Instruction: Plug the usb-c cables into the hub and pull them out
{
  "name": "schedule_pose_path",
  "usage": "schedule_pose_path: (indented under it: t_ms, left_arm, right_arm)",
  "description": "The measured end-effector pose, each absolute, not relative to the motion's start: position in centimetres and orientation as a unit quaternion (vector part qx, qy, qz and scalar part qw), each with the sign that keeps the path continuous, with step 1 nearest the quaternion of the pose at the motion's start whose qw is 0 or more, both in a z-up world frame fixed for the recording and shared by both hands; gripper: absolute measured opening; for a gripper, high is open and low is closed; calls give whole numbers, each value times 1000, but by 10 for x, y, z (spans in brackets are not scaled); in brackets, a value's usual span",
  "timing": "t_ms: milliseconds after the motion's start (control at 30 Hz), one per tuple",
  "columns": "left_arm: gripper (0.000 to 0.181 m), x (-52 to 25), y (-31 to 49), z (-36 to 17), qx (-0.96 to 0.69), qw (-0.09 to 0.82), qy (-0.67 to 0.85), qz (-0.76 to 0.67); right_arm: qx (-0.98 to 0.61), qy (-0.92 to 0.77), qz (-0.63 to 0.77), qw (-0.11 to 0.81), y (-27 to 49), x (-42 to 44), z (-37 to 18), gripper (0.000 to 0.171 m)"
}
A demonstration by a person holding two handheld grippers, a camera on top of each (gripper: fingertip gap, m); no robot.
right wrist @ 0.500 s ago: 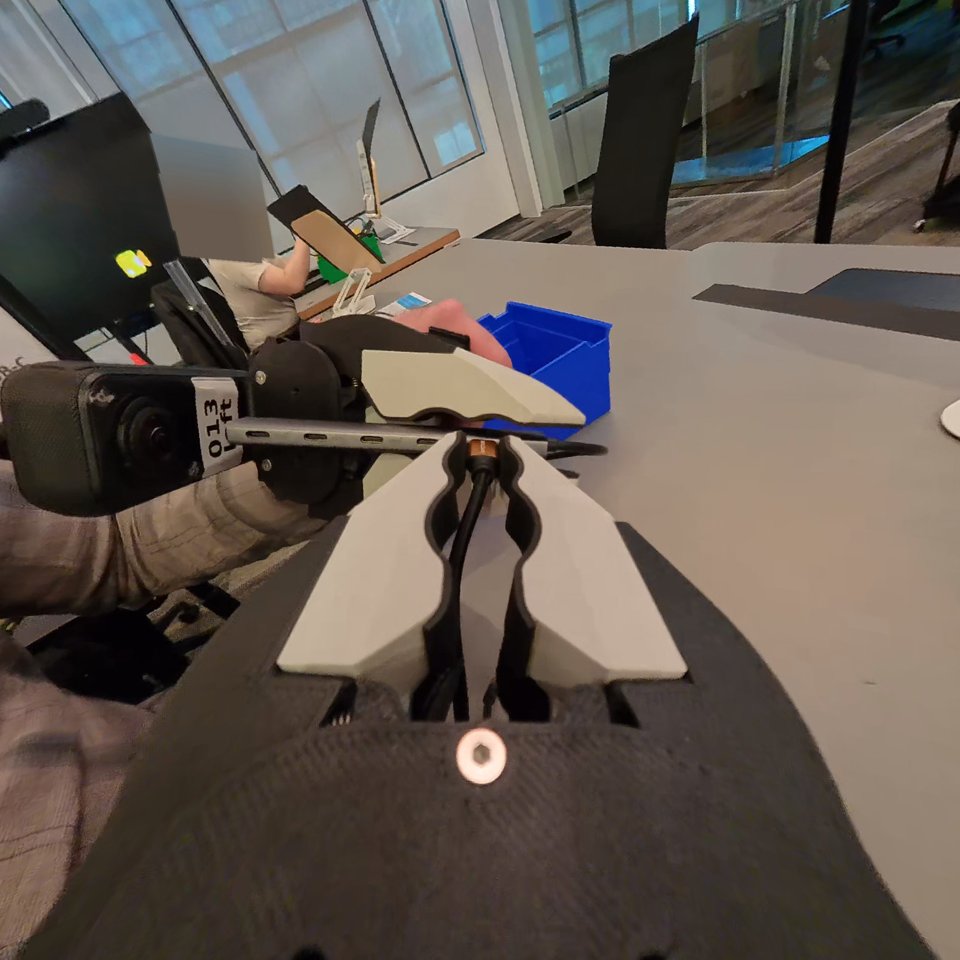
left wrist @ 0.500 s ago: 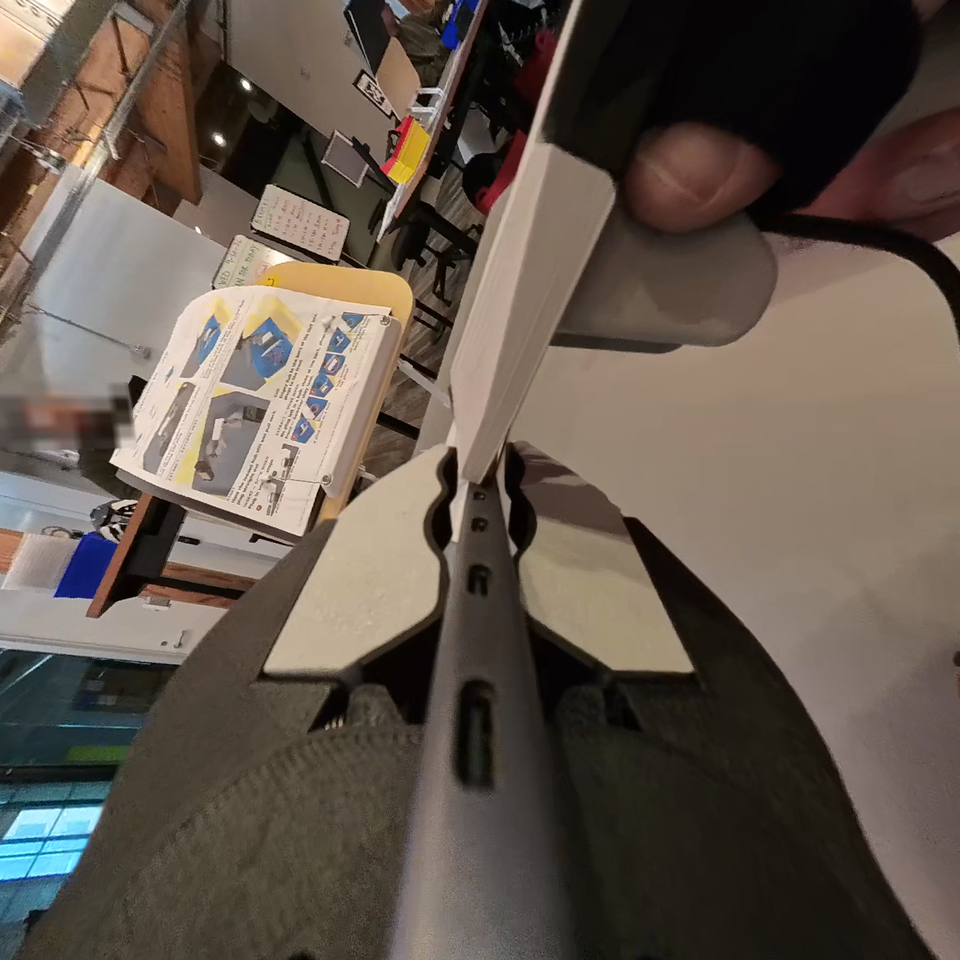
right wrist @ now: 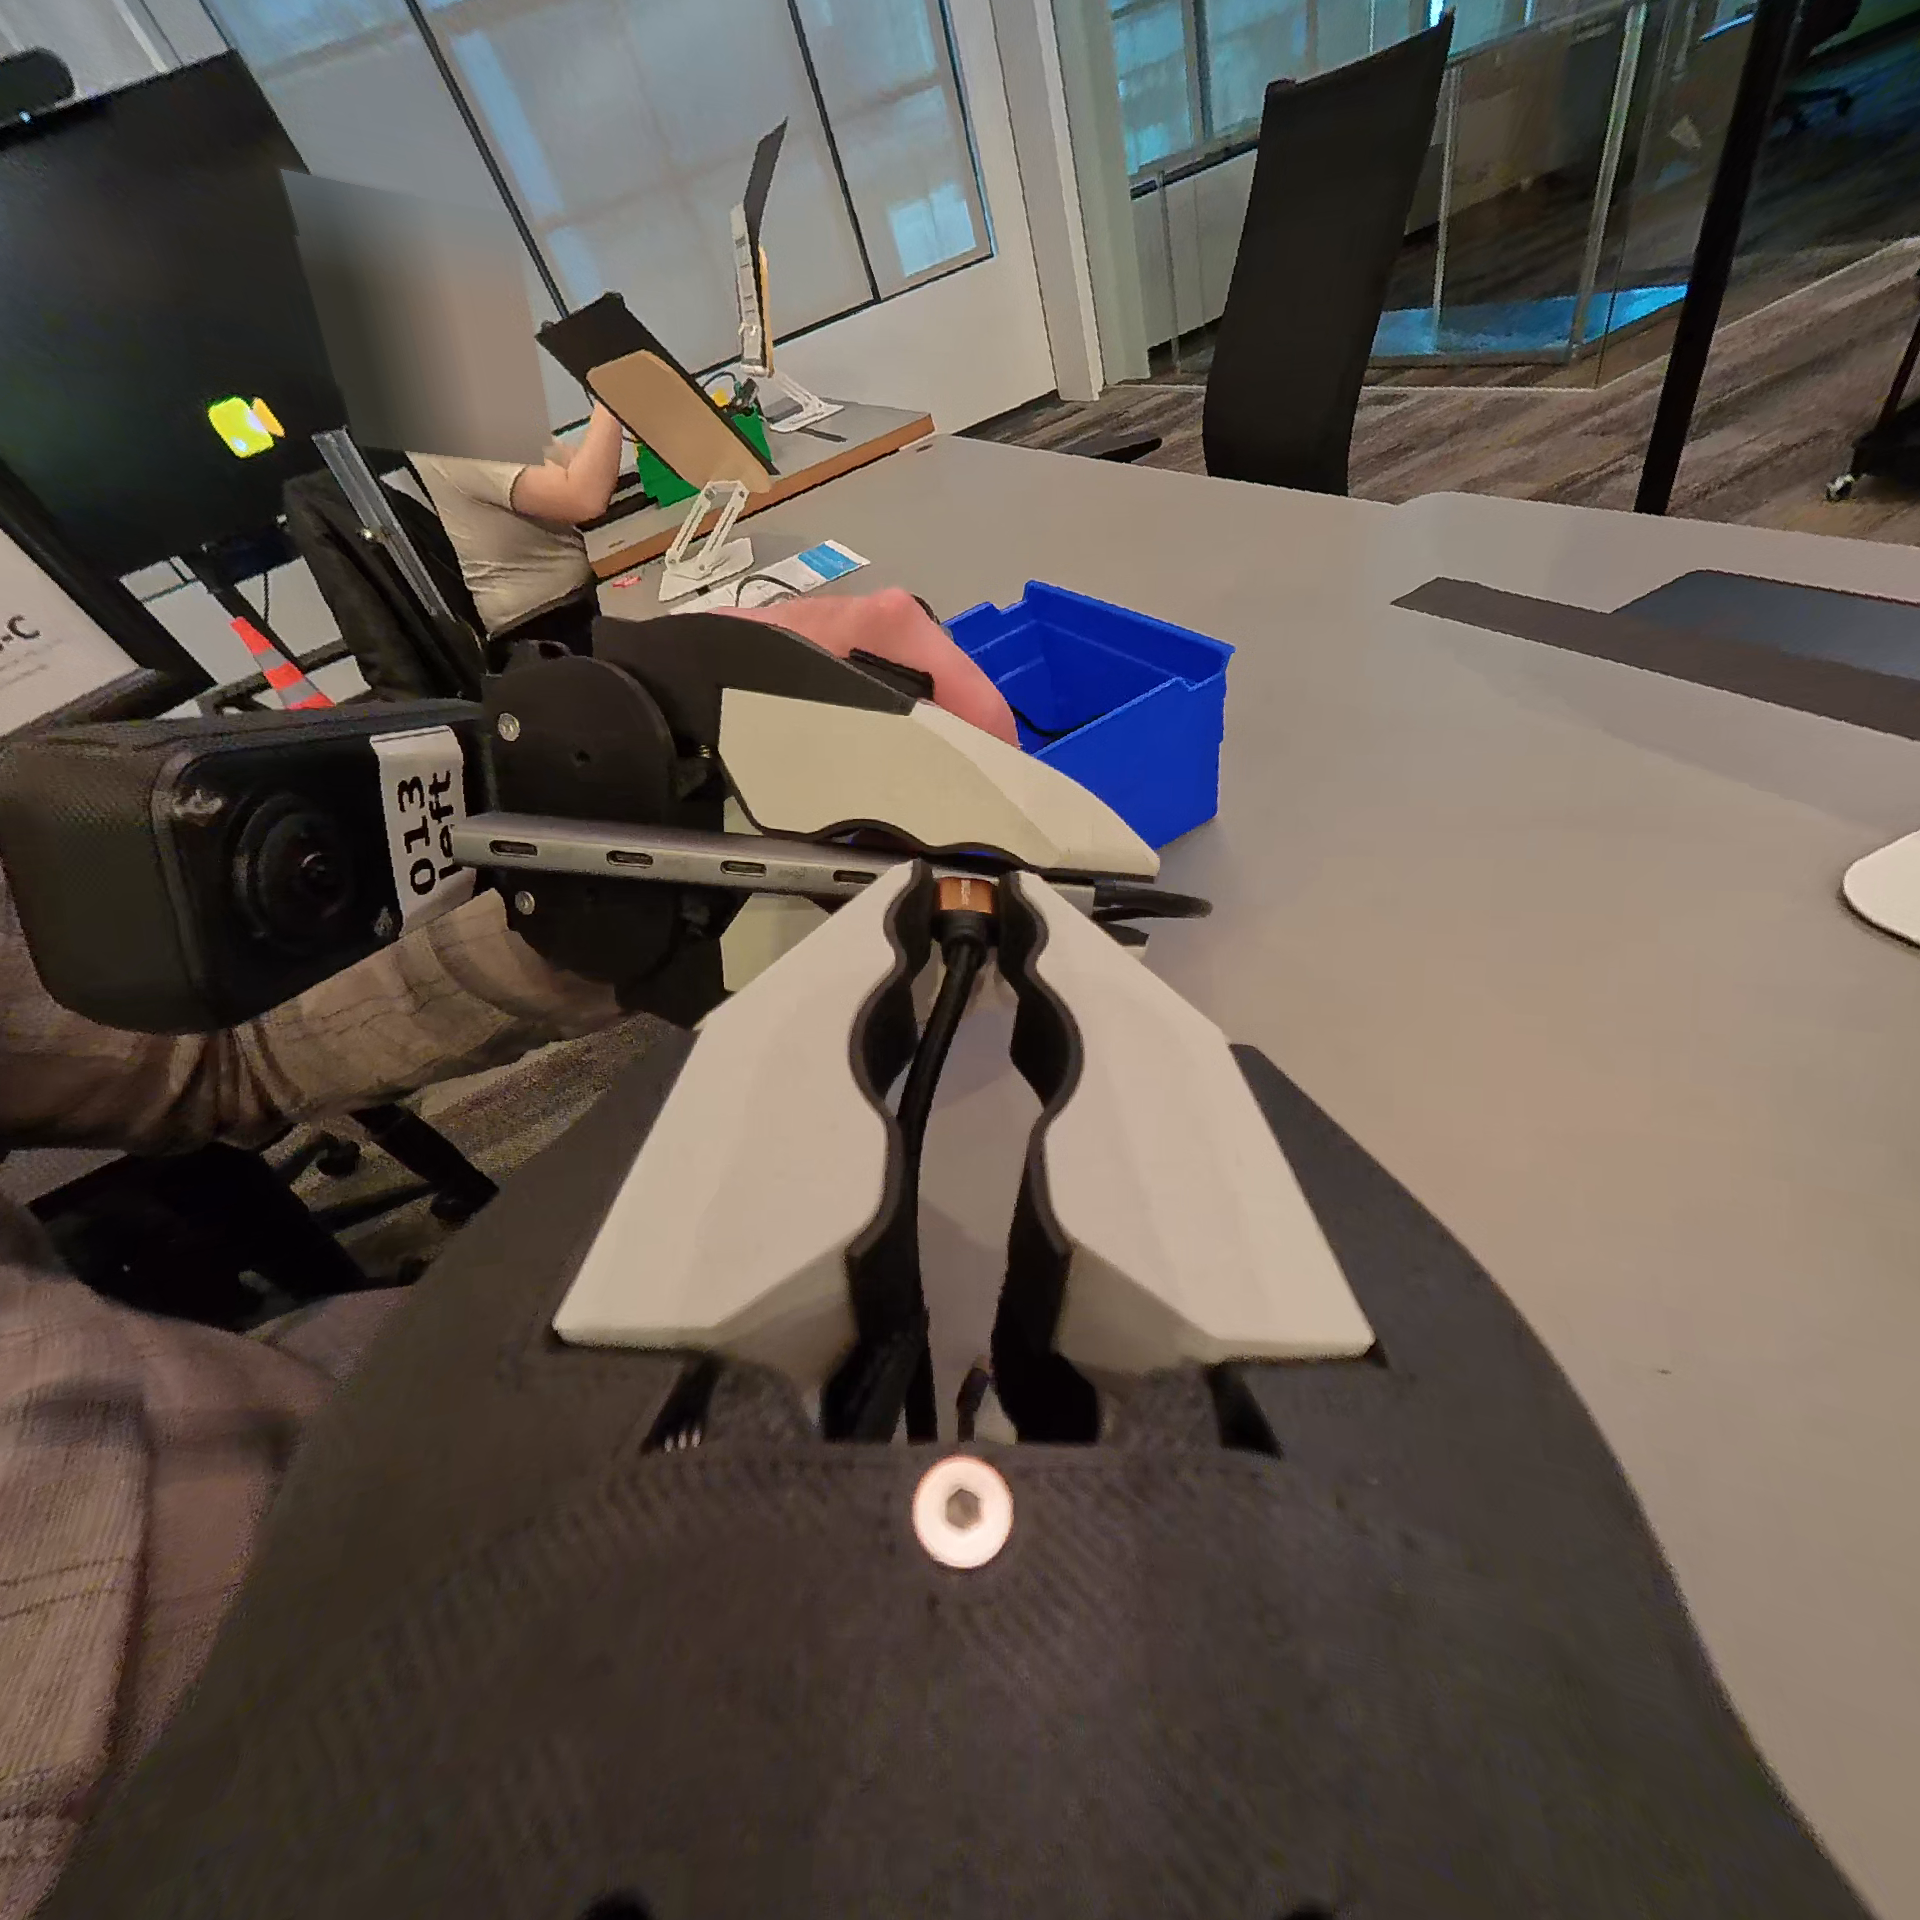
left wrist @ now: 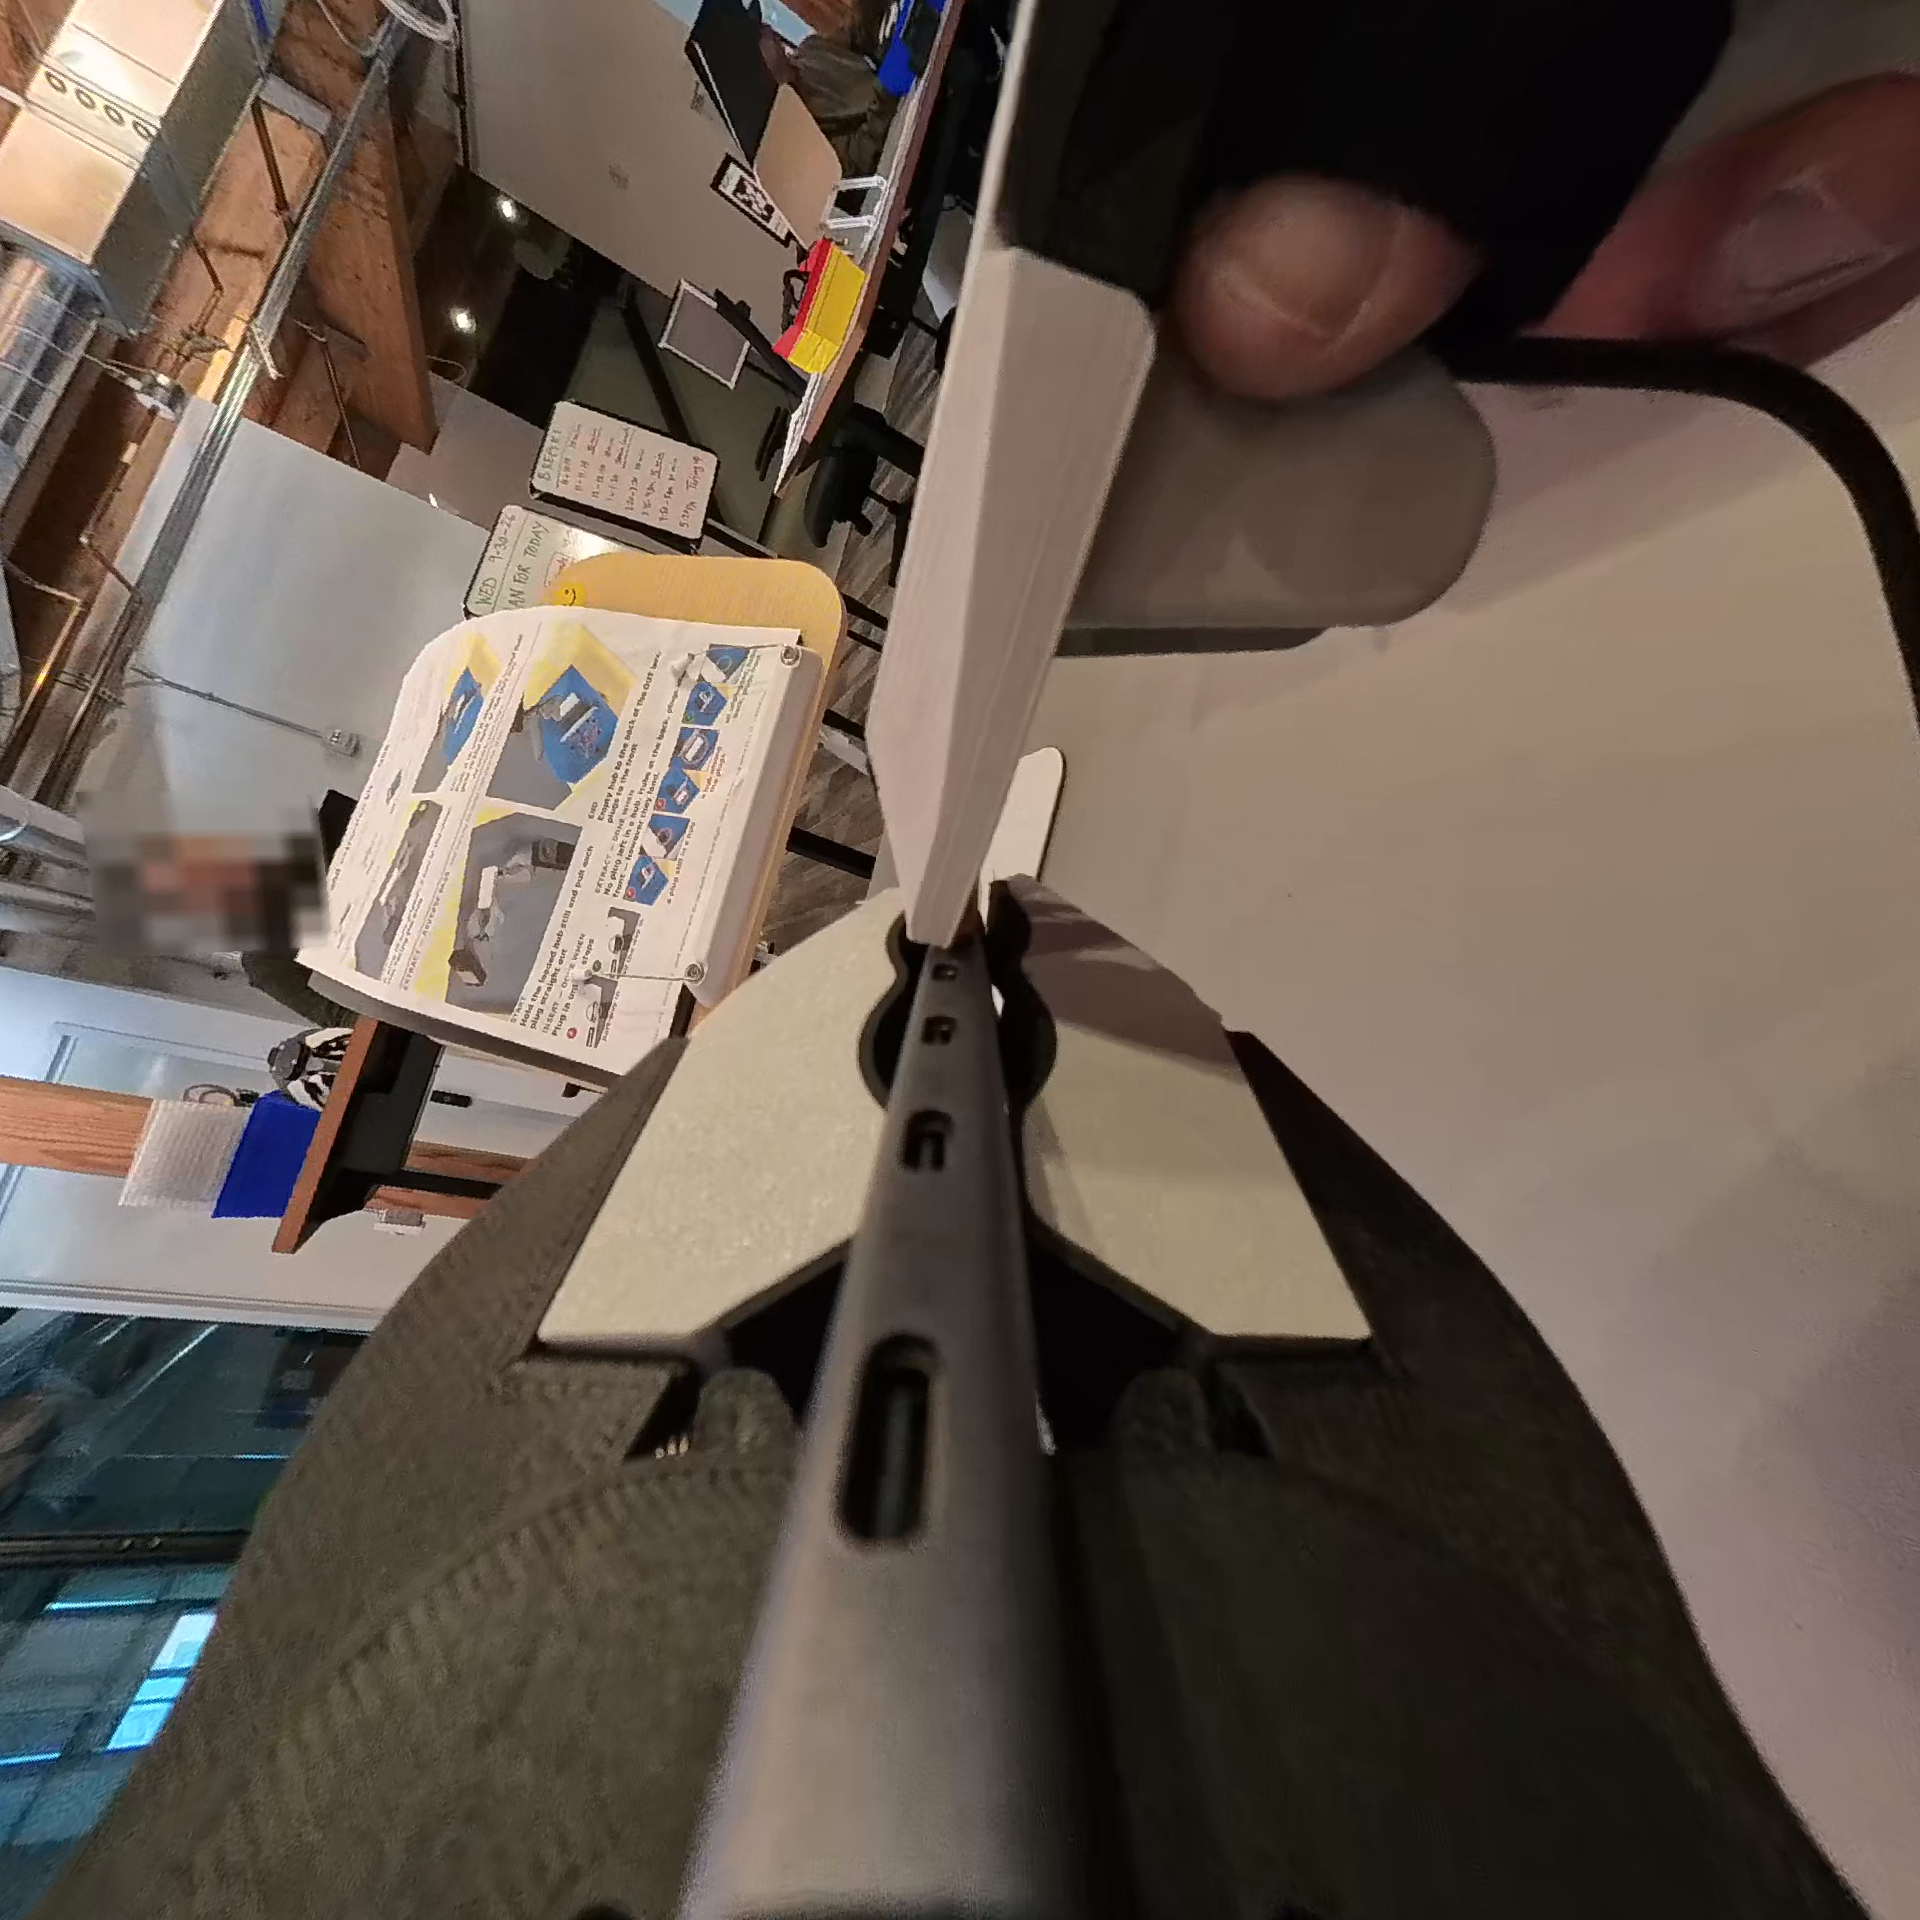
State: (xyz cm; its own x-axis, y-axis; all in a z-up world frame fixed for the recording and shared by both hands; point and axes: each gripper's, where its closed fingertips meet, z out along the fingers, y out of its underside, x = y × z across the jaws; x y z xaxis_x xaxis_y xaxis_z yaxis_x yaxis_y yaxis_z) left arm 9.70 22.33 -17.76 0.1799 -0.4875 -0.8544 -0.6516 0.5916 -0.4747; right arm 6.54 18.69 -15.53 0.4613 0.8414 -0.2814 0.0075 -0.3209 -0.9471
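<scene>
The left tool (left wrist: 951, 935) is clamped flat on the grey USB-C hub (left wrist: 914, 1351), which runs back between its two fingers toward the camera. The hub's near end is blurred and cut off by the bottom edge of the left wrist view. Only one narrow face with its row of ports can be read there.

In the right wrist view the same hub (right wrist: 665, 857) lies crosswise just ahead of the right tool (right wrist: 961, 899). Four ports show on its exposed length. The far end is hidden under the left tool's upper finger.

The right tool is closed on a black USB-C cable (right wrist: 940, 1029) just behind its copper-coloured plug collar (right wrist: 964, 894). The cable runs back between the fingers and disappears into the tool body. The plug tip is hidden where the collar meets the hub face (whether it is seated cannot be determined).

A second black cable (right wrist: 1143, 906) leaves the hub's far end, beyond the left tool's tip. Its connector is masked by the fingers.

The operator's thumb (left wrist: 1320, 291) and the right tool's body fill the top right of the left wrist view, out of focus.

The grey desk (right wrist: 1507, 935) lies open ahead and to the right of the right tool. A blue bin (right wrist: 1132, 717) stands just beyond the left tool, its left part hidden behind it. A white disc (right wrist: 1886, 894) is cut off by the right edge. To the left the desk edge falls away near the operator's sleeve (right wrist: 312, 1029).
</scene>
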Motion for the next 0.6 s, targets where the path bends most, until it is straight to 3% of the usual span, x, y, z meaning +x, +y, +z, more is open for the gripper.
schedule_pose_path:
  t_ms: [600]
  left_arm:
    - [10,96,215,-171,-432,626,645,69]
  right_arm:
    - [-687,-366,370,508,180,67,-150,10]
